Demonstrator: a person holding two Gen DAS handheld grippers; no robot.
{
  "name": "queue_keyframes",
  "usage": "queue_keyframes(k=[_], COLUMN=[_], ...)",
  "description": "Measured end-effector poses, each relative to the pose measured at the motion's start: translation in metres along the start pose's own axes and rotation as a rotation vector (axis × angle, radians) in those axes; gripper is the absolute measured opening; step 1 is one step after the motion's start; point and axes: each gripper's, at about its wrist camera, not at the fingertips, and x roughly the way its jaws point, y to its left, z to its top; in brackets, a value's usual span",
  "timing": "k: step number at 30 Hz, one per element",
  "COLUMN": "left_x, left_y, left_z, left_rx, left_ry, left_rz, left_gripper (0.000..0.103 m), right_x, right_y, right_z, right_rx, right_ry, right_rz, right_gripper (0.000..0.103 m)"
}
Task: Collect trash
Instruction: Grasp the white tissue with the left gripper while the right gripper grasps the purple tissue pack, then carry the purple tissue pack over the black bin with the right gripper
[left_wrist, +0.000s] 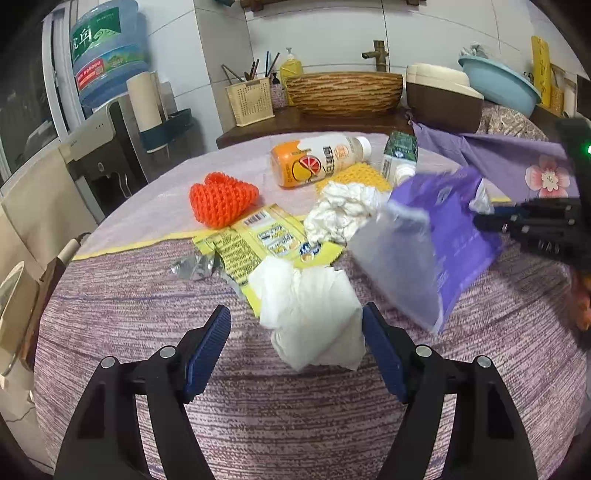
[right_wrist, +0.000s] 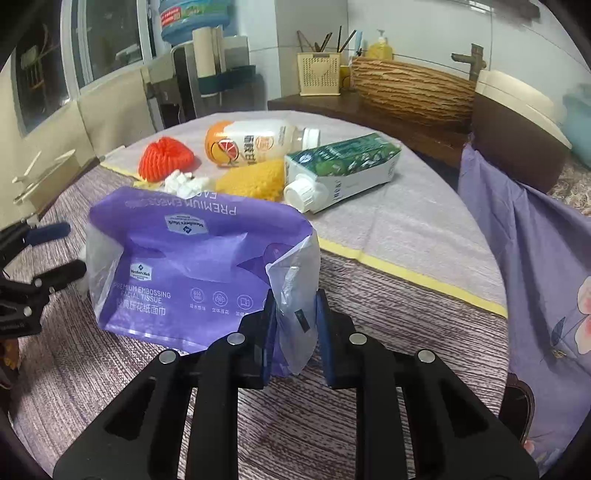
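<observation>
Nearest the left wrist camera, a strip of bare purple-striped tablecloth is seen in front of the left gripper, whose blue-padded jaws are spread on either side of a crumpled white tissue; the right pad lies against the paper, while a gap is left at the other, so no grip is shown. The gripper is pitched down toward the table.

In the right wrist view, the right gripper, likewise tilted downward, is seen with its jaws drawn in on the clear end flap of a purple tissue pack wrapper; whether the pads actually press the film cannot be told. The wrapper is raised off the cloth, with open tablecloth to its right as far as a yellow hem line.

Just beyond the tissue, a yellow snack wrapper and a second wad of white paper are laid flat. Farther off, an orange knitted piece, a yellow knitted piece, a toppled orange drink bottle and a green milk carton on its side are crowded together. At the far edge, a dark counter with a woven basket is seen.
</observation>
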Motion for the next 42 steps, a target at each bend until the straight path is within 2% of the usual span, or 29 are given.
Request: queue_keyframes(k=[8, 10, 14, 16, 22, 30, 34, 39, 42], left_x=[0.018, 0.022, 0.024, 0.021, -0.003, -0.07, -0.091, -0.102, -0.105], left_y=[-0.023, -0.025, -0.024, -0.024, -0.024, -0.041, -0.069, -0.116, -0.147], left_z=[-0.005, -0.006, -0.006, -0.007, -0.013, -0.029, -0.036, -0.032, -0.026], left_rx=[0.054, 0.038, 0.012, 0.011, -0.024, -0.099, -0.118, -0.072, -0.043], left_ry=[0.058, 0.075, 0.093, 0.093, 0.043, -0.097, -0.138, -0.177, -0.197], left_rz=[0.027, 0.031, 0.018, 0.025, 0.028, 0.023, -0.023, -0.078, -0.135], left_gripper=[0.07, 0.051, 0.032, 0.019, 0.015, 0.015, 0.015, 0.015, 0.015], right_x=[-0.028, -0.035, -0.053, -0.062, -0.088, -0.121, -0.136, -0.155, -0.167], right_y=[-0.017, -0.02, -0.026, -0.029, -0.033, -0.056, -0.079, -0.121, -0.145], right_z=[-0.008, -0.012, -0.024, -0.031, -0.048, -0.089, -0.115, -0.148, -0.166], right_rx=[0.043, 0.051, 0.073, 0.085, 0.091, 0.179, 0.241, 0.343, 0.392], right_ry=[-0.048, -0.055, -0.083, -0.096, -0.148, -0.188, -0.196, -0.201, -0.212], right_rz=[-0.016, -0.026, -0.036, -0.032, -0.048, -0.076, -0.117, -0.189, -0.25], right_gripper=[0.021, 0.021, 0.021, 0.021, 0.021, 0.021, 0.021, 0.021, 0.021])
